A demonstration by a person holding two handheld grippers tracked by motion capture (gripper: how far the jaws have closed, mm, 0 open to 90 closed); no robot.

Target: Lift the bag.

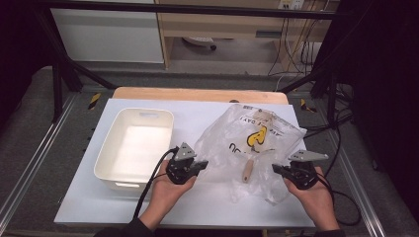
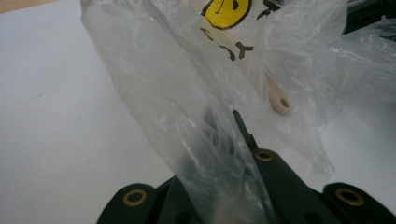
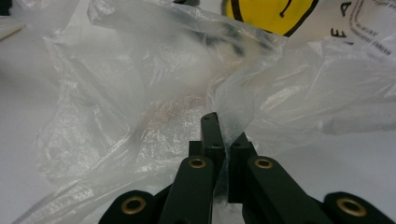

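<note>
Pinching plastic bag [image 1: 247, 143] | left tool [image 1: 200, 166] | right tool [image 1: 278, 169] | both clamped

A white rectangular plastic bin [image 1: 133, 148] stands open on the desk [image 1: 207, 113], just beside the left claw [image 1: 200, 167] on its outer side. A wooden strip [image 1: 197, 95] edges the desk beyond both claws. Farther off, cables [image 1: 296, 44] hang by a wooden cabinet [image 1: 222, 24].

plastic bag [image 1: 249, 148] | clear, crumpled, yellow print | wooden-handled tool [image 1: 247, 170] inside
</note>
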